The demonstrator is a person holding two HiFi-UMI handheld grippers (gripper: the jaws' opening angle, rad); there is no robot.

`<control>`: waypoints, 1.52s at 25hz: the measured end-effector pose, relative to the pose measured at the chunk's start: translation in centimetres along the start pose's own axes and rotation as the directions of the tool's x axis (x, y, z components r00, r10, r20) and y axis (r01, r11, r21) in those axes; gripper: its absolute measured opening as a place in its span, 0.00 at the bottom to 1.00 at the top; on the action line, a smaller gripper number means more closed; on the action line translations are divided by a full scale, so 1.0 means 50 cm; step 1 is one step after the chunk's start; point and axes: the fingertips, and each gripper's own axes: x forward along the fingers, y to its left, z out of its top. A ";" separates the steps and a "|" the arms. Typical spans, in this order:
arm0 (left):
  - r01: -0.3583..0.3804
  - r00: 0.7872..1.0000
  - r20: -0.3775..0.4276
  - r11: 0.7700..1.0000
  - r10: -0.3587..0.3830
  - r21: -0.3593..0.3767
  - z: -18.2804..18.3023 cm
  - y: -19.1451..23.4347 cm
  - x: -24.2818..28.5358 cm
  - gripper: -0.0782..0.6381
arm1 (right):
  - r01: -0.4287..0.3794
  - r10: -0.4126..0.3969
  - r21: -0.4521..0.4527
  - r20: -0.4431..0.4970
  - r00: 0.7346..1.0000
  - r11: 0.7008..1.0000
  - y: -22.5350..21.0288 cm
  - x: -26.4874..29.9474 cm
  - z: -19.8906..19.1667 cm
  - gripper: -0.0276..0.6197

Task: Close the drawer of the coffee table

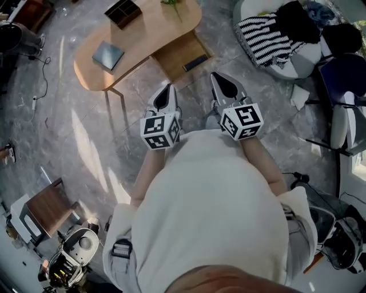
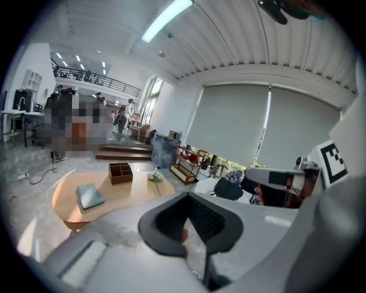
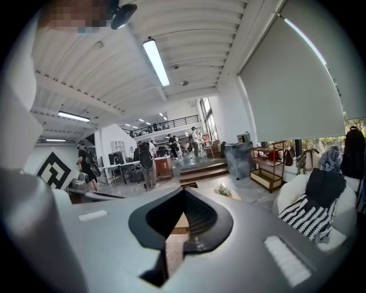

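I'm holding left gripper [image 1: 167, 94] and right gripper [image 1: 224, 87] side by side, both pinched together with nothing between the jaws. Drawer [image 1: 182, 56] is sitting pulled out at 12 o'clock, near the tips. Coffee table [image 1: 154, 28] is lying beyond, carrying book [image 1: 108, 55] at 10 and wooden box [image 1: 123, 11] at 11.

You see a grey book [image 1: 108, 55], a wooden box [image 1: 123, 12] near it, and a striped blanket [image 1: 266, 40] on a white armchair [image 1: 309, 55].
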 end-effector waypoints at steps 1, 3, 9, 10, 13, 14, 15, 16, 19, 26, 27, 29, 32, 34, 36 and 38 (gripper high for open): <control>-0.012 1.000 0.004 1.000 0.012 -0.001 0.004 -0.007 0.010 0.11 | -0.013 0.013 0.000 -0.001 1.000 1.000 -0.014 0.005 0.005 0.04; -0.038 0.999 0.010 0.999 0.039 -0.004 0.013 -0.019 0.030 0.11 | -0.040 0.040 -0.002 -0.006 0.999 0.999 -0.040 0.017 0.017 0.04; -0.140 0.990 0.026 0.989 0.142 -0.052 0.020 -0.034 0.084 0.11 | -0.129 0.129 -0.006 -0.039 0.991 0.992 -0.119 0.060 0.033 0.04; -0.157 0.987 0.027 0.985 0.159 -0.064 0.019 -0.036 0.091 0.11 | -0.146 0.146 -0.007 -0.044 0.988 0.989 -0.129 0.065 0.035 0.04; -0.203 0.978 0.032 0.975 0.206 -0.096 0.014 -0.040 0.109 0.11 | -0.190 0.188 -0.020 -0.058 0.980 0.982 -0.157 0.078 0.041 0.04; -0.217 0.975 0.034 0.971 0.221 -0.105 0.011 -0.040 0.115 0.11 | -0.198 0.196 -0.027 -0.063 0.979 0.980 -0.167 0.083 0.041 0.04; -0.230 0.971 0.035 0.966 0.235 -0.115 0.007 -0.039 0.122 0.11 | -0.202 0.200 -0.031 -0.070 0.977 0.979 -0.179 0.087 0.039 0.04; -0.243 0.968 0.035 0.962 0.249 -0.125 0.003 -0.038 0.128 0.11 | -0.205 0.202 -0.031 -0.078 0.976 0.978 -0.192 0.092 0.036 0.04; -0.296 0.952 0.025 0.941 0.304 -0.162 -0.014 -0.035 0.137 0.11 | -0.229 0.227 -0.015 -0.103 0.969 0.973 -0.225 0.103 0.027 0.04; -0.418 0.904 -0.010 0.881 0.427 -0.220 -0.058 -0.008 0.149 0.11 | -0.279 0.269 -0.038 -0.164 0.949 0.960 -0.295 0.140 0.001 0.04; -0.432 0.898 -0.018 0.873 0.440 -0.228 -0.066 -0.002 0.151 0.11 | -0.281 0.270 -0.040 -0.173 0.947 0.959 -0.303 0.150 -0.004 0.04; -0.454 0.888 -0.040 0.859 0.458 -0.237 -0.084 0.009 0.157 0.11 | -0.277 0.265 -0.037 -0.192 0.945 0.960 -0.323 0.169 -0.019 0.04; -0.472 0.880 -0.078 0.844 0.469 -0.253 -0.114 0.013 0.169 0.11 | -0.275 0.266 -0.010 -0.221 0.938 0.961 -0.351 0.182 -0.051 0.04; -0.474 0.879 -0.099 0.839 0.466 -0.267 -0.133 0.014 0.183 0.11 | -0.278 0.270 0.004 -0.248 0.930 0.961 -0.369 0.187 -0.080 0.04; -0.474 0.880 -0.115 0.835 0.461 -0.278 -0.151 0.019 0.200 0.11 | -0.277 0.270 0.012 -0.275 0.923 0.961 -0.385 0.196 -0.108 0.04; -0.478 0.878 -0.133 0.831 0.460 -0.285 -0.170 0.030 0.218 0.11 | -0.266 0.258 0.014 -0.296 0.920 0.964 -0.401 0.205 -0.133 0.04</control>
